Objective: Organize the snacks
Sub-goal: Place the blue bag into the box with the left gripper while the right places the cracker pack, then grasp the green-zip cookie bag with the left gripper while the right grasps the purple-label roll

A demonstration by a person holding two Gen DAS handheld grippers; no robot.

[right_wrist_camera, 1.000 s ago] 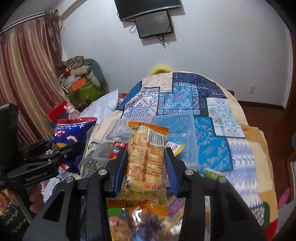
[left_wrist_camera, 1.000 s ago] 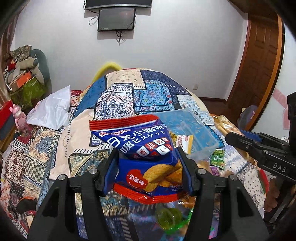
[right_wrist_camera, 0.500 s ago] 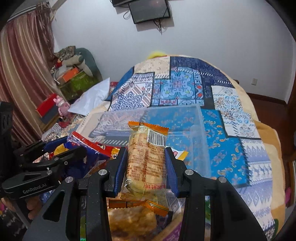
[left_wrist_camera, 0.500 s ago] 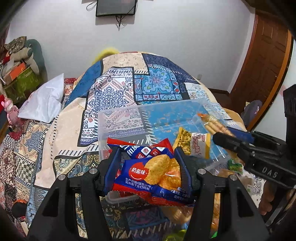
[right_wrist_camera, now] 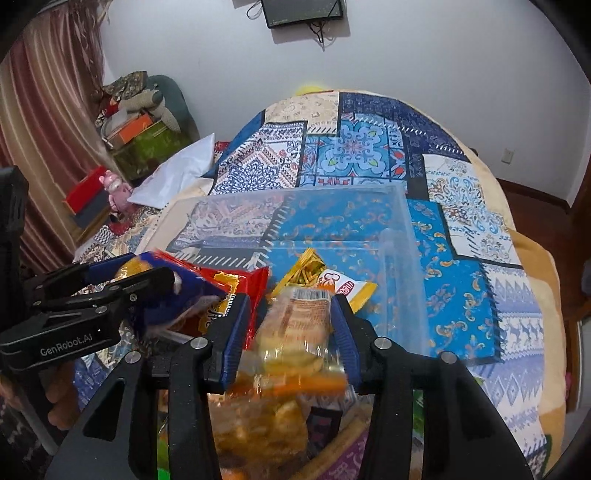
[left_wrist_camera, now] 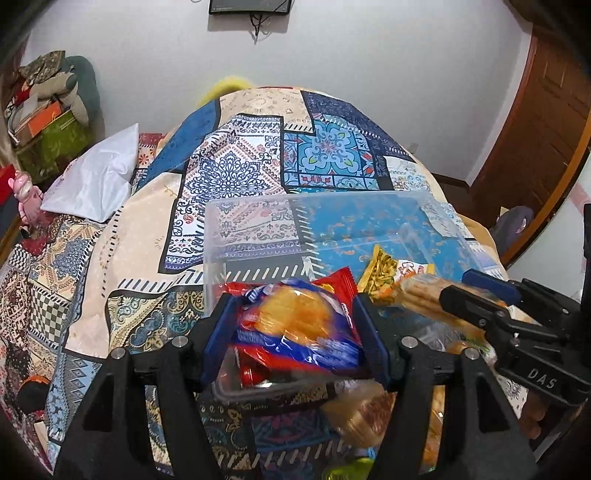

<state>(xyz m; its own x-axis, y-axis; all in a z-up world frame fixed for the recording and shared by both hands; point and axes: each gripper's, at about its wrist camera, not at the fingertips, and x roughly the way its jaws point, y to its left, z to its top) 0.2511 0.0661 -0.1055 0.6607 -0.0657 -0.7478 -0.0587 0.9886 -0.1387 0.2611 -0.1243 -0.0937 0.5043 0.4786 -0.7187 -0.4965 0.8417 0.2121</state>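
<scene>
Eased the left claw [left_wrist_camera: 295,314] apart above the near end of the clear box [left_wrist_camera: 258,206]; jaws just opened wider, with the blue-and-red biscuit bag [left_wrist_camera: 299,328] between them but, by the gap at one pad and the blur, no longer pinched. Judged as a release, so as to drop the bag inside the box rather than on the bedding.

Did likewise with the right claw [right_wrist_camera: 291,317], beside it over the same near end: jaws just opened, the clear cracker packet [right_wrist_camera: 295,325] loose between the pads, blurred and apparently slipping down. Pointed both claws steeply downward, probably to let the packets fall straight in.

Already inside the box, toward its middle: a yellow snack packet [right_wrist_camera: 332,284]. Left outside, just on the near side of the box: a heap of more snacks [right_wrist_camera: 258,424], not yet sorted.

Set the box on a patchwork bedspread [right_wrist_camera: 369,147], soft and uneven. Beyond the box to the left: a white pillow [left_wrist_camera: 96,181] and a striped curtain [right_wrist_camera: 37,129]. Past the box: a white wall with a dark screen [left_wrist_camera: 251,5]. To its right: a wooden door [left_wrist_camera: 546,110].
</scene>
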